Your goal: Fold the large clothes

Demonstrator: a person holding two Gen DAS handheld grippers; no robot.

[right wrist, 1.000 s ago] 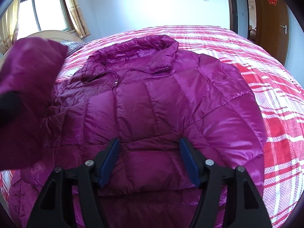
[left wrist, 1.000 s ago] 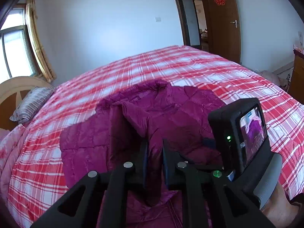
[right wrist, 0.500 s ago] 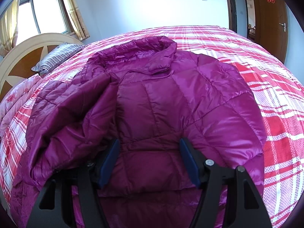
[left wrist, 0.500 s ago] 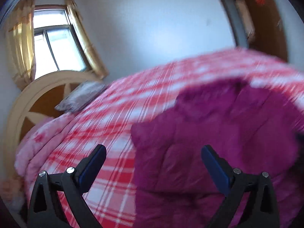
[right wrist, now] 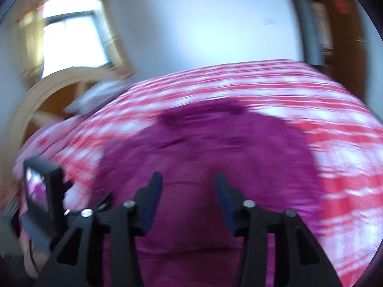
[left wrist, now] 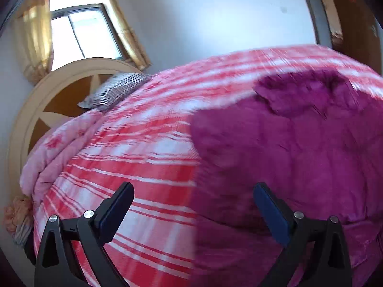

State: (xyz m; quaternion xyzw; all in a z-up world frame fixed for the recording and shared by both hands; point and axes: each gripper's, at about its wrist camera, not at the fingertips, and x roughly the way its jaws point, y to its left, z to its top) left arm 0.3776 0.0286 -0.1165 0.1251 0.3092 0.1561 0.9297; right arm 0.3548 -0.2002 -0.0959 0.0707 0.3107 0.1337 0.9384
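The left gripper point(left wrist: 191, 205) at lower frame has its fingers spread wide, empty. The right gripper point(right wrist: 189, 196) has its fingers closing, nothing pinched between them. The jacket point(right wrist: 205, 157) lies flat on the bed point(left wrist: 134, 153) beyond. A pillow point(left wrist: 115, 91) sits upper left.

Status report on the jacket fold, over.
Left claw open, empty. Right claw closing, nothing pinched. Purple puffer jacket flat on plaid bedspread. Nothing in the way.
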